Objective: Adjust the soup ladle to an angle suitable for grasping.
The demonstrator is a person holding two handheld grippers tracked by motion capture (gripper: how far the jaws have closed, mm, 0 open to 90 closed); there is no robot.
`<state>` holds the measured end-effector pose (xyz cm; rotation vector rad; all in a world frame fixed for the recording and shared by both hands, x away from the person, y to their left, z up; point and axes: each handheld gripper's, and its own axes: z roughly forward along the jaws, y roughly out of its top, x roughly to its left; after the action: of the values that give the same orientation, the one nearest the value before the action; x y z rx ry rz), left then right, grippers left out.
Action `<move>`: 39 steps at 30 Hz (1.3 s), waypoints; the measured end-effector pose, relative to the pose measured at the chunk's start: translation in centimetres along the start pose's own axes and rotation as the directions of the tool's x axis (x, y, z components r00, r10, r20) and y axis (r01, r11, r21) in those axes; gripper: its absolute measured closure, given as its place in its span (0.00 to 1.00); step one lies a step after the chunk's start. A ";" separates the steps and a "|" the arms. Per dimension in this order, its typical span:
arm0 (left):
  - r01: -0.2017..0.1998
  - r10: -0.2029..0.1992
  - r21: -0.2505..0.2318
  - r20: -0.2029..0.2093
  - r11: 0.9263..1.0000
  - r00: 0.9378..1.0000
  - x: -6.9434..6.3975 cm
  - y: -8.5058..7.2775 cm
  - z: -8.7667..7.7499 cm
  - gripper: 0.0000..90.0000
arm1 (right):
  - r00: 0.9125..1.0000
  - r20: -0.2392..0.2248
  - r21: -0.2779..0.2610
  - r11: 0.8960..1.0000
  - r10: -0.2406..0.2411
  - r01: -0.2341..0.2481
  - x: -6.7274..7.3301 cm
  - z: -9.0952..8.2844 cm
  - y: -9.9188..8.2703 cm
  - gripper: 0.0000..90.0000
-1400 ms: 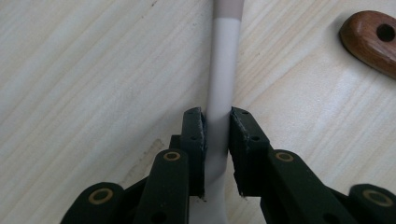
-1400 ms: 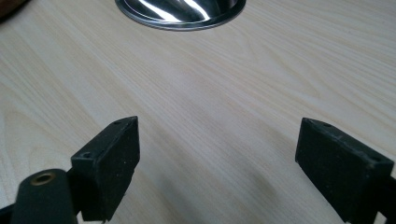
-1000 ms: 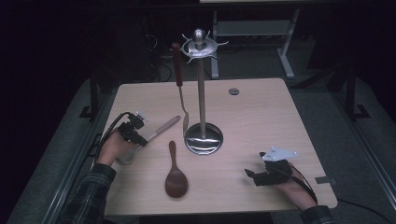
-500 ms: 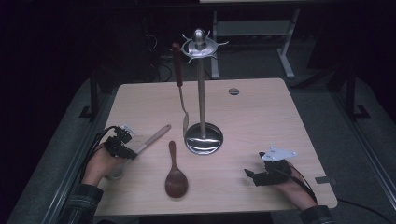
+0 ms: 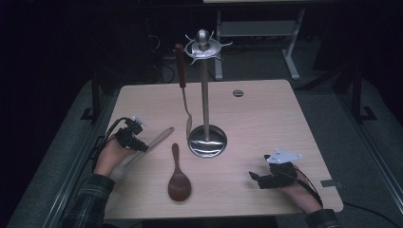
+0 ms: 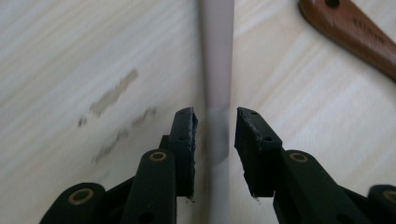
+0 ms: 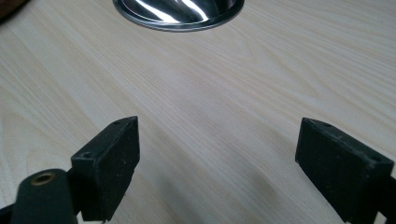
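A light wooden spoon (image 5: 159,138) lies on the table at the left, its bowl by the person's left hand. My left gripper (image 5: 142,146) stands over its handle. In the left gripper view the pale handle (image 6: 215,56) runs between the jaws of that gripper (image 6: 215,116) with a gap on each side. The jaws have just been opening and do not press it. A dark wooden spoon (image 5: 179,183) lies in the middle front, its handle (image 6: 350,35) nearby. My right gripper (image 5: 254,178) rests open at the front right, nothing between the jaws (image 7: 217,144).
A metal utensil stand (image 5: 205,95) rises mid-table on a round shiny base (image 7: 180,11). A spatula with a red-brown handle (image 5: 182,80) hangs from its top. A small round grommet (image 5: 238,93) sits near the far edge. Dark floor surrounds the table (image 5: 266,123).
The light spoon was drawn toward the front left. The left hand went that way, then came back up along the handle, and its jaws now stand apart. The right gripper has not moved.
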<state>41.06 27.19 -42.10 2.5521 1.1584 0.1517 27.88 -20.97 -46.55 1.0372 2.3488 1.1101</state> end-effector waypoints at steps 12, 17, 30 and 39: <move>-0.002 0.002 0.059 -0.010 0.998 1.000 -0.1 1.2 2.0 0.77 | 1.000 -0.002 -0.001 1.000 -0.003 0.003 0.0 0.0 0.0 0.15; -0.015 0.016 0.069 -0.017 0.998 1.000 -0.2 1.3 2.0 0.82 | 1.000 0.000 -0.004 1.000 0.002 -0.002 0.0 -0.1 0.0 0.15; 0.000 0.000 0.004 -0.028 1.000 1.000 0.0 1.1 0.6 0.84 | 1.000 -0.001 -0.002 1.000 -0.001 0.001 0.0 -0.1 0.0 0.15; 0.006 -0.011 -0.158 -0.032 0.987 0.999 0.1 0.5 -2.4 0.84 | 1.000 -0.002 -0.001 1.000 -0.002 0.002 0.0 0.0 0.0 0.15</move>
<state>40.89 27.55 -39.72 2.4138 1.1223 0.2739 27.84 -20.96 -46.55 1.0335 2.3498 1.1115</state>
